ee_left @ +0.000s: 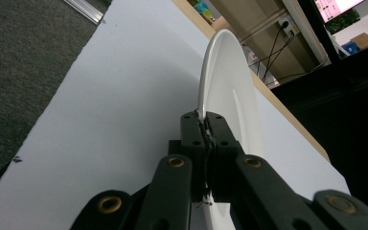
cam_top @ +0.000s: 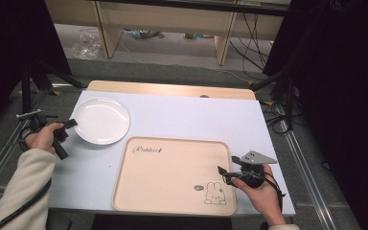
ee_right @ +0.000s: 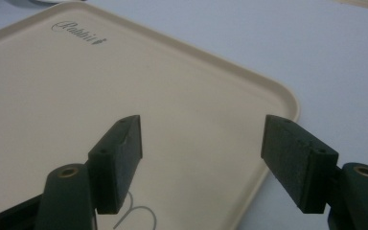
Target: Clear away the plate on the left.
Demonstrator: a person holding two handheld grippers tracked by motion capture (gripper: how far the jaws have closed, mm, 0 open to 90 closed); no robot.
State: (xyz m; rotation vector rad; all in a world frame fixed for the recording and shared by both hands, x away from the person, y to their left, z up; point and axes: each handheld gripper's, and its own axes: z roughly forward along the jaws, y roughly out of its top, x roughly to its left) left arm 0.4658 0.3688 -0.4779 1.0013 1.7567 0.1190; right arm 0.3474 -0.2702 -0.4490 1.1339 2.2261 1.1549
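While fingers [ee_left: 206,125] pinch plate [cam_top: 100,120], tray [cam_top: 172,191] lies bare.

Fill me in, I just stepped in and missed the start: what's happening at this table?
A person is working with a hand-held gripper in each hand. The left gripper has its jaws shut on the near-left rim of the round white plate, which sits on the pale blue table top just beyond the beige rectangular plastic tray with a rabbit drawing. The right gripper hovers at the tray's right edge, jaws open with nothing between them. Nothing lies on the tray.
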